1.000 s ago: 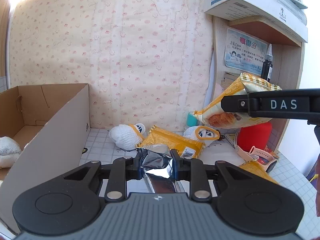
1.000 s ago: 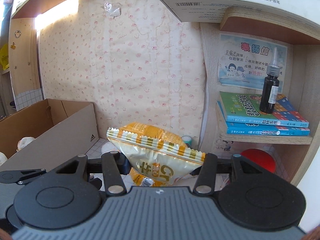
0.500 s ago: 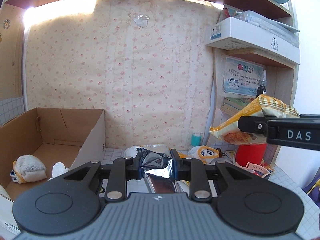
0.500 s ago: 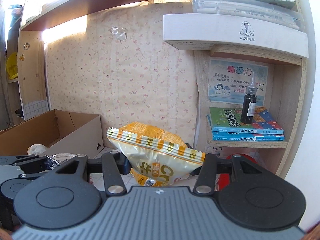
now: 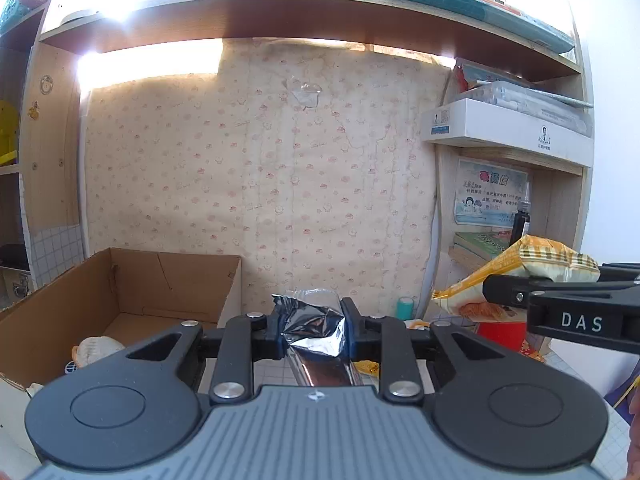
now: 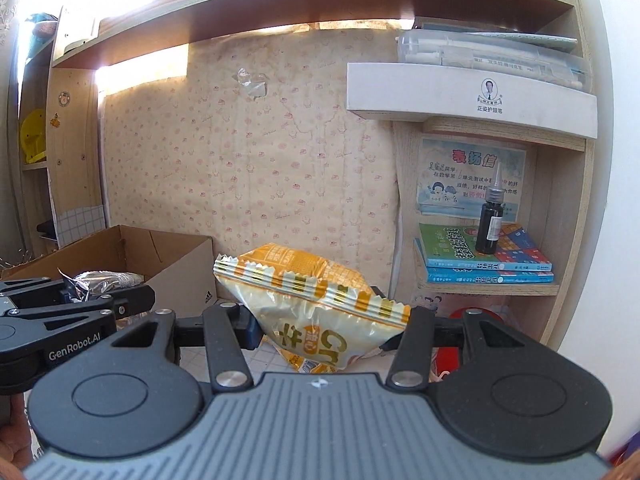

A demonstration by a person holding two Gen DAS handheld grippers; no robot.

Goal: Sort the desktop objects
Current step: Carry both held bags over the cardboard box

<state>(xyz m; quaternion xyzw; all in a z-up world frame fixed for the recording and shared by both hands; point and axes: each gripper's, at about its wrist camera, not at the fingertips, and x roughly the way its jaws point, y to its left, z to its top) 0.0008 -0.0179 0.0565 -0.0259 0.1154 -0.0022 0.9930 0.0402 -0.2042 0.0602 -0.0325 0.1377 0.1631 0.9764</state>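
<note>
Between the fingers of the left gripper (image 5: 312,330) a crumpled silver foil wrapper (image 5: 314,326) is pinched, the jaws pressed almost together on it; it is held in the air to the right of the open cardboard box (image 5: 132,280). A puffy yellow snack bag (image 6: 320,312) is clamped in the right gripper (image 6: 324,326), its jaws a little way apart on the bag's body, with the crimped seal standing free above them.

Both items are judged to be very light. The foil is thin and soft and probably creases wherever it is squeezed, so any fold gives a hold. The snack bag is smooth and air-filled; it is judged slippery and its contents easily crushed, so the flat sealed edge would be the safer place to hold than the swollen middle.

Inside the box a white bundled cloth item (image 5: 96,350) is seen on the floor, with bare cardboard beside it. The box's near wall is judged the only obstacle to a drop. On the desk behind the grippers a teal tube (image 5: 405,307) and a red container (image 5: 500,334) are seen, and on the right-hand shelf a dark dropper bottle (image 6: 491,222) stands upright on stacked books (image 6: 480,258), well clear of the box.
</note>
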